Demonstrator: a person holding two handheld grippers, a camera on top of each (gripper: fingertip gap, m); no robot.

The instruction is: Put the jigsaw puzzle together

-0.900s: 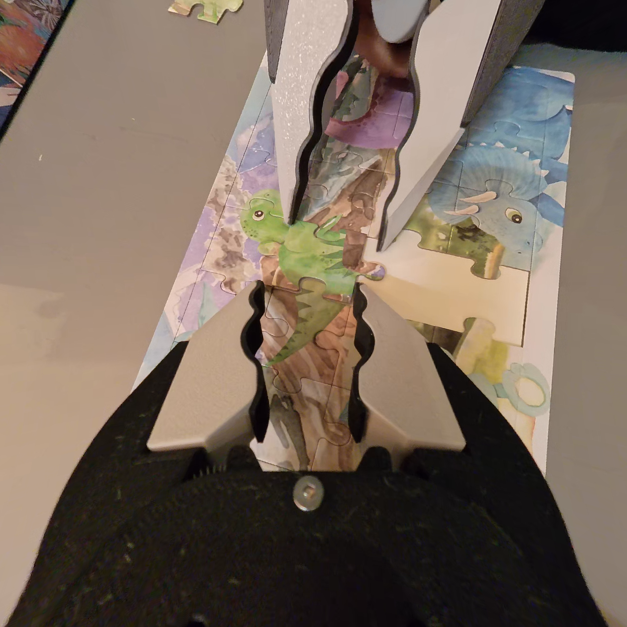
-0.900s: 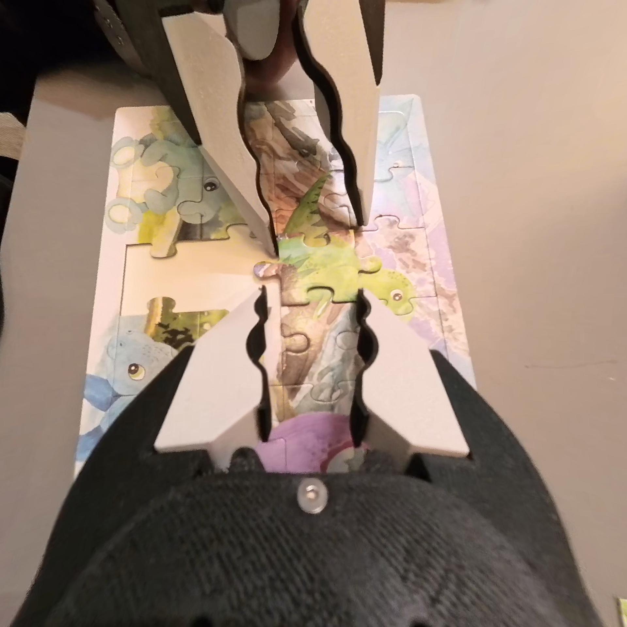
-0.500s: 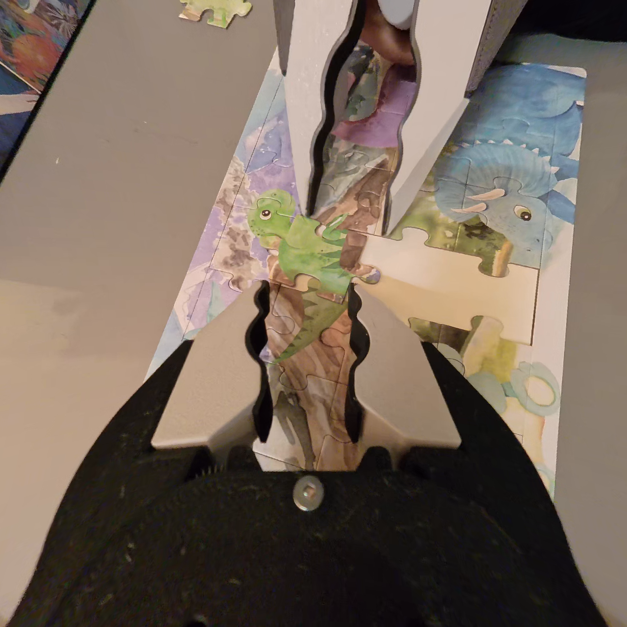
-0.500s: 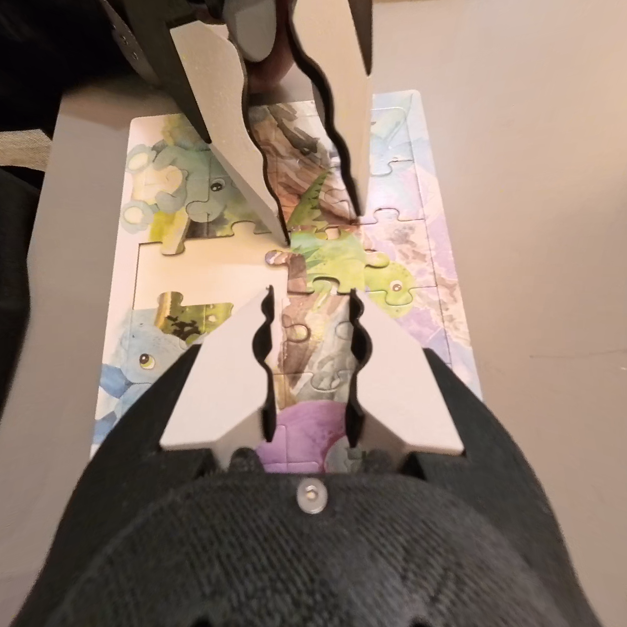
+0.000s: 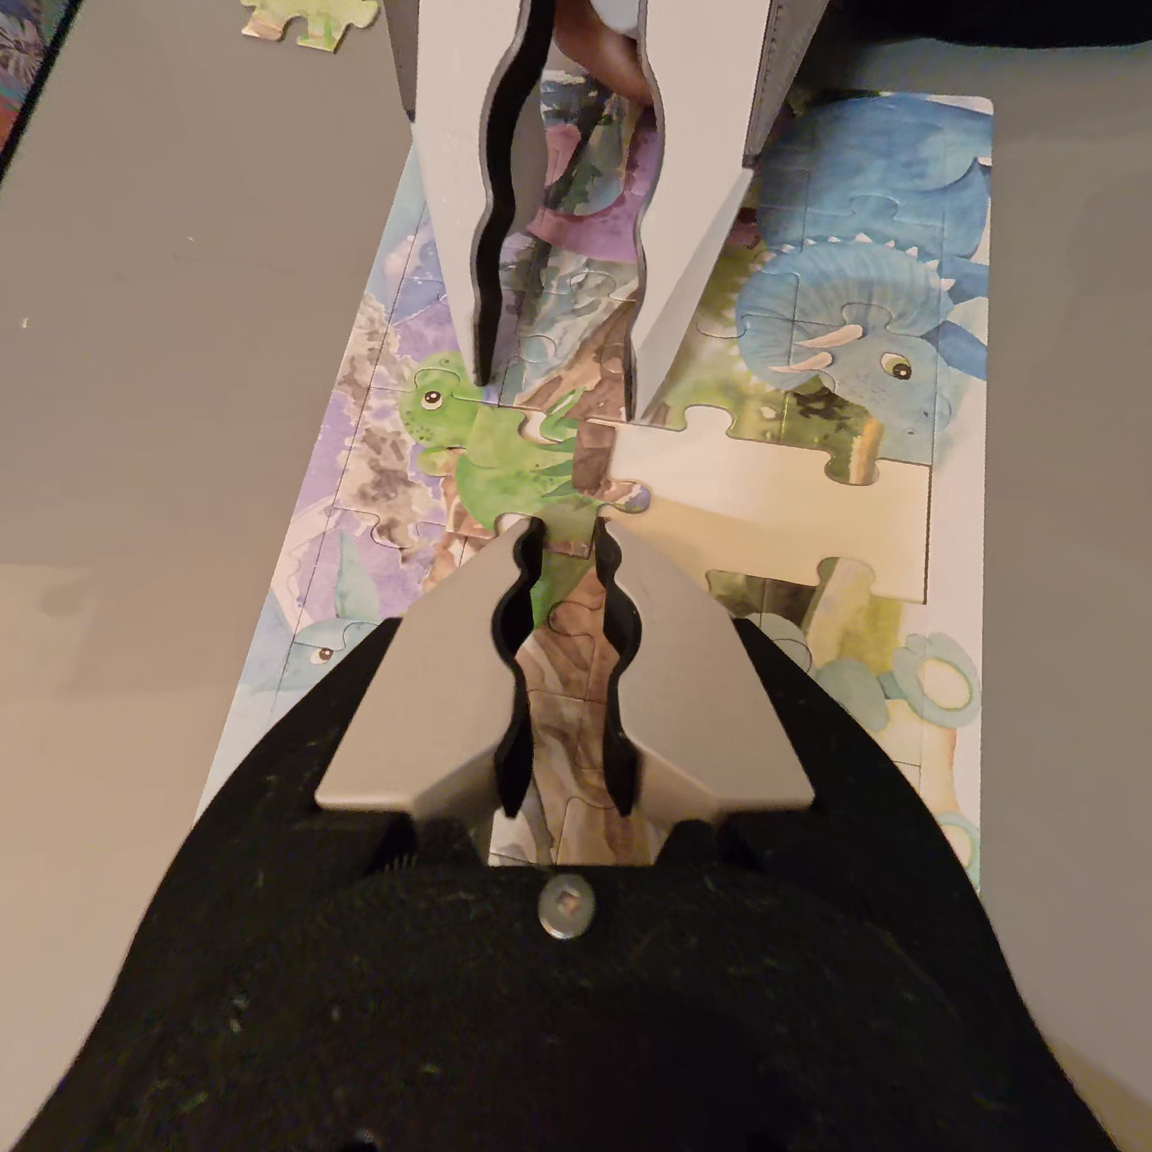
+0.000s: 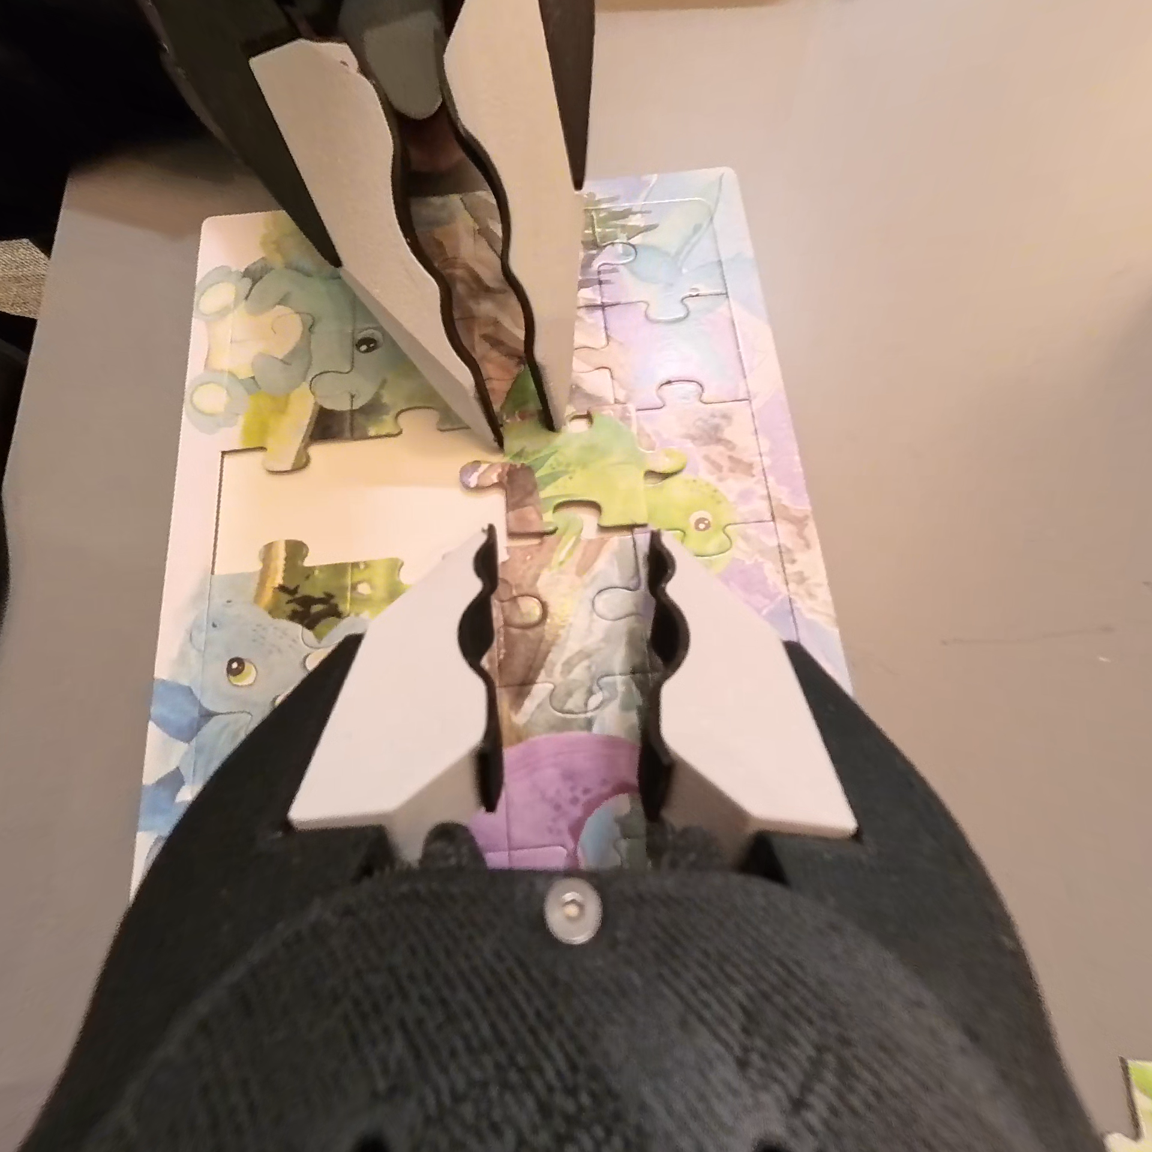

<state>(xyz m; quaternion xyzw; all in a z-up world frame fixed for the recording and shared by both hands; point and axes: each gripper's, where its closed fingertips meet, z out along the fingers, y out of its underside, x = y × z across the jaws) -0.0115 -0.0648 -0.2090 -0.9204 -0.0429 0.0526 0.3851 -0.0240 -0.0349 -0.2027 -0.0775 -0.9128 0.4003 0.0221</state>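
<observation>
A dinosaur jigsaw lies in its tray [image 5: 779,499] on a grey table, with a bare cream gap in the middle row [image 6: 349,499]. A green dinosaur piece [image 5: 523,467] lies askew on top of its neighbours at the gap's end; it also shows in the right wrist view [image 6: 586,480]. My left gripper [image 5: 564,530] is narrowed onto the piece's near edge, which sits between its tips. From the other side the left gripper [image 6: 527,436] shows the same. My right gripper [image 6: 573,539] is open, its tips just short of the piece's far edge; it faces me in the left wrist view [image 5: 555,396].
A loose green piece [image 5: 305,22] lies on the table beyond the tray, and shows at the lower right edge in the right wrist view [image 6: 1137,873]. The table's left edge and a colourful sheet [image 5: 19,62] are at the far left. A finger shows behind the right gripper. Across from one pair of fingers to the other is roughly 4 cm.
My left gripper's jaws have closed in from wide open onto the green piece's near edge. Both grippers have drawn closer to the piece, which has shifted slightly.
</observation>
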